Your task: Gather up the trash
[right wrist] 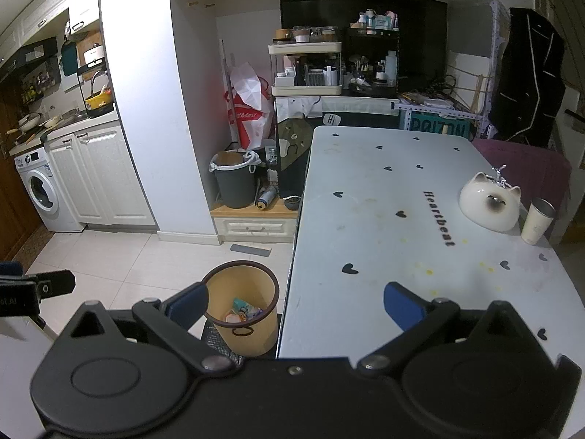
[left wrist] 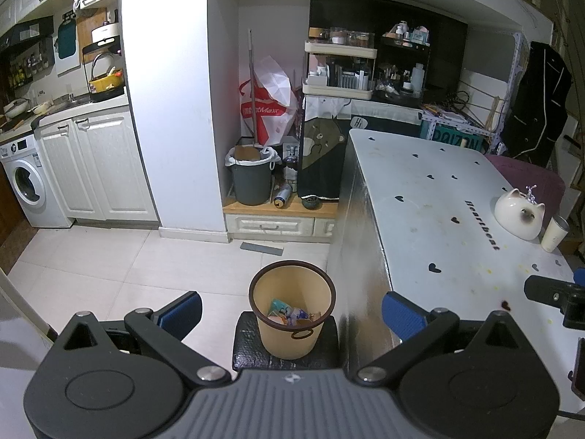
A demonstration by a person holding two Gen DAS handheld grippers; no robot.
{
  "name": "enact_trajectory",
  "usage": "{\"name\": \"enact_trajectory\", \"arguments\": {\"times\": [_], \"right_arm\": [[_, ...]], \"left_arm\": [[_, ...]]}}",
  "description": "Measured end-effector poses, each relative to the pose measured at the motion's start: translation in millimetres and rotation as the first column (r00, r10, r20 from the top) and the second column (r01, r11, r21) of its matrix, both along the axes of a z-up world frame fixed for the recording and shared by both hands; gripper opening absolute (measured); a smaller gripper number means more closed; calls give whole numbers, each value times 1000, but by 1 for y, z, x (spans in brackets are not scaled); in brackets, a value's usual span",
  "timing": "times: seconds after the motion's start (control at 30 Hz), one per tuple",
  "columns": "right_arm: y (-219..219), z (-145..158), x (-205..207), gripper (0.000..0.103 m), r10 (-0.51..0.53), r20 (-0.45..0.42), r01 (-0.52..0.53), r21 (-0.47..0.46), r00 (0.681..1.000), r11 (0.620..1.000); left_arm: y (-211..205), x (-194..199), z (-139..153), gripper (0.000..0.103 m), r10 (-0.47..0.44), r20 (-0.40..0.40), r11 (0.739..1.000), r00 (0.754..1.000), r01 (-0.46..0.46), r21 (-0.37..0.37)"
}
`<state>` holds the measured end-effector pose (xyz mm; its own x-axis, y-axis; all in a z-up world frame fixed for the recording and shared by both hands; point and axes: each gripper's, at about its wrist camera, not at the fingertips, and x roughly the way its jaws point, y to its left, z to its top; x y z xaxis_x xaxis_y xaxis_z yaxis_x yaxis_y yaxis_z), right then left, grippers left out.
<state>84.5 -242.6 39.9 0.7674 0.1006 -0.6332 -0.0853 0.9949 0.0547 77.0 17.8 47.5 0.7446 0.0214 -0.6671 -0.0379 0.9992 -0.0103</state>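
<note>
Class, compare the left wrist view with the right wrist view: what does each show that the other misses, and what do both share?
Only the left wrist view shows the right gripper at its right edge. Only the right wrist view shows the left gripper at its left edge. Both share the tan bin with trash inside on a black stool, the white table, the cat ornament and the cup.

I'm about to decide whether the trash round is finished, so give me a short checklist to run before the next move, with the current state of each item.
1. Left gripper free: ok, open, nothing between its blue pads.
2. Right gripper free: ok, open and empty.
3. Tan round wastebasket with brown rim upright on the black stool: ok.
4. Trash inside the basket: ok, crumpled wrappers lie at the bottom.
5. White heart-print tabletop cleared of loose trash: ok; only the white cat-shaped ceramic and a pale cup remain.
6. Yellowish specks on the tabletop: cannot tell whether crumbs or stains.
</note>
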Motion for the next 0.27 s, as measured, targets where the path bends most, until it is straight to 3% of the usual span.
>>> {"name": "enact_trajectory", "arguments": {"times": [0.27], "right_arm": [[-1,0,1,103,0,0,0,0,1000,1000]], "left_arm": [[-1,0,0,103,-1,2,1000,1000,1,3]]}}
